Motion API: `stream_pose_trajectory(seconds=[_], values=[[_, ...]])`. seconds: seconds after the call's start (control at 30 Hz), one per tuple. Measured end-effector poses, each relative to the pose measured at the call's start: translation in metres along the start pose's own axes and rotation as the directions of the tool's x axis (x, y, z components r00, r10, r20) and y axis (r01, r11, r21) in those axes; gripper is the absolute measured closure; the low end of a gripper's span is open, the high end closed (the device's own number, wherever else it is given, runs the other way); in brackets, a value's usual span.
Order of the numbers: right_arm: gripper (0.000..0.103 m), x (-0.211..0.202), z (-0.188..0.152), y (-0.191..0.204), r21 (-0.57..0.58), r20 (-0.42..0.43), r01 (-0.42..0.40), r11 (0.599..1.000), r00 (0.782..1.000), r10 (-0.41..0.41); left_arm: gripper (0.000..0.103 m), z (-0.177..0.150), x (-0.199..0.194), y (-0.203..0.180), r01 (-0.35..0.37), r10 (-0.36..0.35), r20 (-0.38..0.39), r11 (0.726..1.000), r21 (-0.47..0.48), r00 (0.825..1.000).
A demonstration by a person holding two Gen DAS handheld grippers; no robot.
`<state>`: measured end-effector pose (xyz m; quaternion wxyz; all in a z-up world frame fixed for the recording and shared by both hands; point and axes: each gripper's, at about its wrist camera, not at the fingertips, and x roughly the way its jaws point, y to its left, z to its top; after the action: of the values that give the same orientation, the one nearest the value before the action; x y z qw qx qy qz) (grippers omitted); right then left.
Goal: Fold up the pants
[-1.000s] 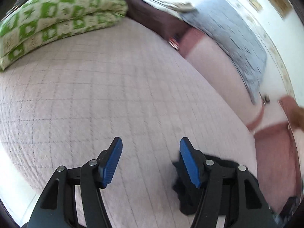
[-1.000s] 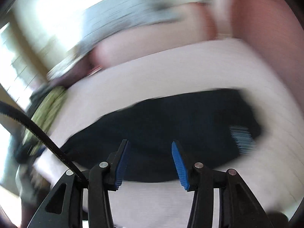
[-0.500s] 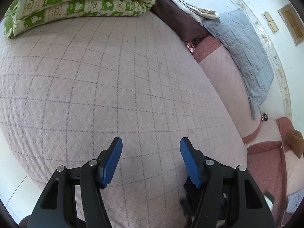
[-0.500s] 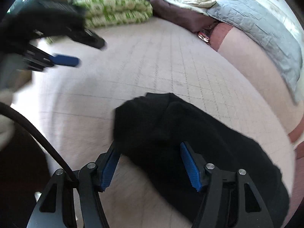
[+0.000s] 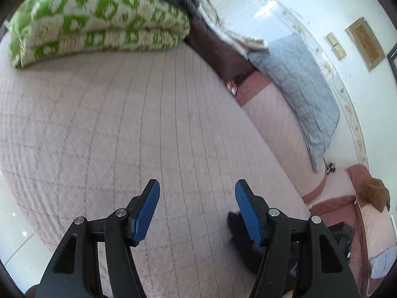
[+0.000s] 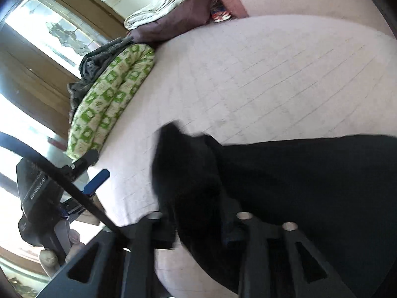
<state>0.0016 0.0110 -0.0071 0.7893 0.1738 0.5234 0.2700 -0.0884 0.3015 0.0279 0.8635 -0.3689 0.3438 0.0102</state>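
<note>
The black pants (image 6: 285, 186) lie on the pale quilted bed (image 6: 260, 74), stretching to the right in the right wrist view. One end (image 6: 183, 164) bunches up over my right gripper (image 6: 196, 223), hiding its blue pads; the jaws stand apart around the cloth. In the left wrist view only a black corner of the pants (image 5: 235, 226) shows behind the right finger. My left gripper (image 5: 197, 211) is open and empty above the bed (image 5: 148, 124). It also shows at the left of the right wrist view (image 6: 96, 176).
A folded green-and-white quilt (image 5: 99, 22) lies at the far end of the bed, with dark clothes behind it. A grey blanket (image 5: 297, 79) lies on a second pink bed by the wall. A window (image 6: 62, 32) is at left.
My right gripper has moved down onto the end of the pants, which now covers its pads. My left gripper has shifted slightly over the bare bed and stays open.
</note>
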Motion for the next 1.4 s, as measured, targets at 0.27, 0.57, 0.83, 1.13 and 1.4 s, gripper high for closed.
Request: stream_pose_trajectory(seconds=[0.27,0.57,0.83,1.13,1.4], values=[[0.044,-0.019,-0.002,0.025,-0.051,0.029,-0.079,0.996,0.996,0.080,0.038,0.006,-0.004,0.014,-0.029,0.030,0.027,0.998,-0.051,0.999],[0.069,0.035,-0.003,0.020,-0.101,-0.107,0.094,0.991,0.989,-0.104,0.038,0.000,0.005,-0.004,-0.051,0.051,0.014,0.998,0.025,0.999],[0.047,0.060,0.028,0.026,-0.152,-0.050,0.175,0.973,0.982,-0.184,0.038,-0.002,0.011,-0.006,-0.070,0.070,0.003,0.996,0.052,0.998],[0.047,-0.028,0.030,-0.055,0.021,0.093,0.218,0.976,0.971,-0.219,0.030,-0.036,0.033,-0.071,0.101,-0.078,-0.097,0.962,0.253,0.992],[0.051,-0.143,0.045,-0.234,0.387,0.139,0.470,0.793,0.821,-0.554,0.030,-0.098,0.119,-0.124,0.078,0.075,-0.371,0.921,0.381,0.926]])
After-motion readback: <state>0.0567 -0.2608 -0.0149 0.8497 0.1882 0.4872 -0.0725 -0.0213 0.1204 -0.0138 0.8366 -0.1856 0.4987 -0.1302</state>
